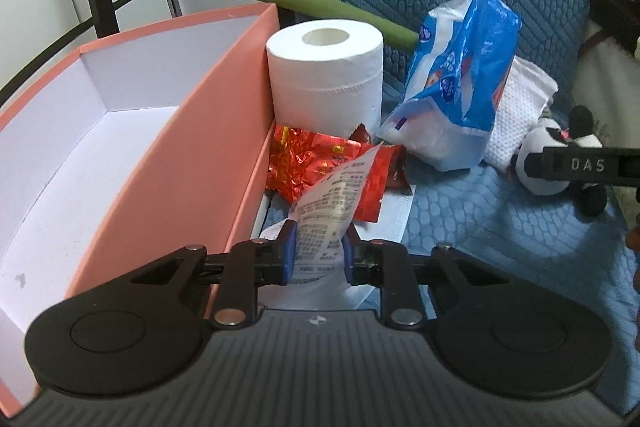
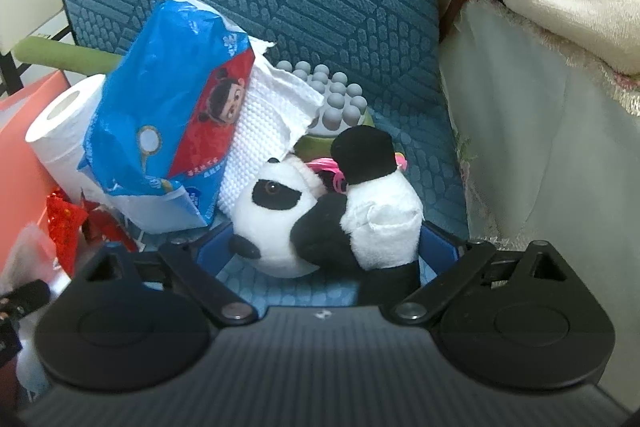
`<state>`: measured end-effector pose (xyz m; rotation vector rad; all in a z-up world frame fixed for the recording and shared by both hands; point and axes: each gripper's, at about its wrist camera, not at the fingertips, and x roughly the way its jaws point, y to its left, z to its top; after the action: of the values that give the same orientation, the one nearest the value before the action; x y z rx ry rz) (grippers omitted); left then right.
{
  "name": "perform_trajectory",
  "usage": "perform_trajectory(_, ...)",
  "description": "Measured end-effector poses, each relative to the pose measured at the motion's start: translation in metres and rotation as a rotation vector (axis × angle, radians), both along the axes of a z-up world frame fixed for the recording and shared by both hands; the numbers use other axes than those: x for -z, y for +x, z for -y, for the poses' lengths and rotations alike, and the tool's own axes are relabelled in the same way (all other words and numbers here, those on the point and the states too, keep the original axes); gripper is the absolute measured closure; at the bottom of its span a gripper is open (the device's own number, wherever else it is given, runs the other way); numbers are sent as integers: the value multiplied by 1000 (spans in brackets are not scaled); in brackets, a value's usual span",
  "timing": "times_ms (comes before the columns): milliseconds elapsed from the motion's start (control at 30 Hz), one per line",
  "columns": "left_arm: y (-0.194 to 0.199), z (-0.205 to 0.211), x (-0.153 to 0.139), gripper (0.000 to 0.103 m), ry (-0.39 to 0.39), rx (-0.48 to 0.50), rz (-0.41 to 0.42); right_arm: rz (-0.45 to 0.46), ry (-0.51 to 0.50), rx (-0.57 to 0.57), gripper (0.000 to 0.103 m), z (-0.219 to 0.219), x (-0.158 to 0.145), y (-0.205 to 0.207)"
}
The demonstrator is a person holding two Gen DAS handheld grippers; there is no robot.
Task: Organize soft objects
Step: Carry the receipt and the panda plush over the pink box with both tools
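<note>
Left gripper [image 1: 319,251]: closed on a white printed packet [image 1: 329,203], pinched between the blue pads, the packet standing up just beside the outer wall of the pink box [image 1: 168,163].
Right gripper [image 2: 325,251]: wide open, fingers on either side of the plush panda [image 2: 316,223]; I cannot tell whether the pads touch it.
Plush panda: lies on the blue quilted seat cushion [image 1: 500,227], head toward the tissue pack, one black-tipped limb sticking up.
Pink box: sits at the left of the seat, white inside, nothing visible in the part that shows.
Toilet roll [image 1: 325,75]: upright on end, touching the box's outer wall.
Red foil wrappers [image 1: 320,163]: crumpled in front of the roll, partly behind the held packet.
Blue tissue pack [image 1: 456,83]: leans against the seat back, open, right of the roll.
White textured cloth [image 2: 260,131]: tucked behind the tissue pack, touching the panda's head.
Green padded bar [image 1: 296,3]: runs slanted behind the roll and the pack.
Grey studded item [image 2: 336,99]: behind the panda, against the seat back.
Pink item [image 2: 332,171]: just behind the panda, mostly hidden.
</note>
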<state>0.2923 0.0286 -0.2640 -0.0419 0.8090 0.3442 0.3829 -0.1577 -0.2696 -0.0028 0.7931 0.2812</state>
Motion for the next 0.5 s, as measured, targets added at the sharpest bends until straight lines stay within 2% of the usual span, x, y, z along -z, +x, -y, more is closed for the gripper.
perform_trajectory(200, -8, 0, -10, 77, -18, 10, 19, 24, 6, -13, 6, 1, -8, -9)
perform_trajectory(500, -21, -5, -23, 77, -99, 14, 34, 46, -5, -26, 6, 3, -19, -33)
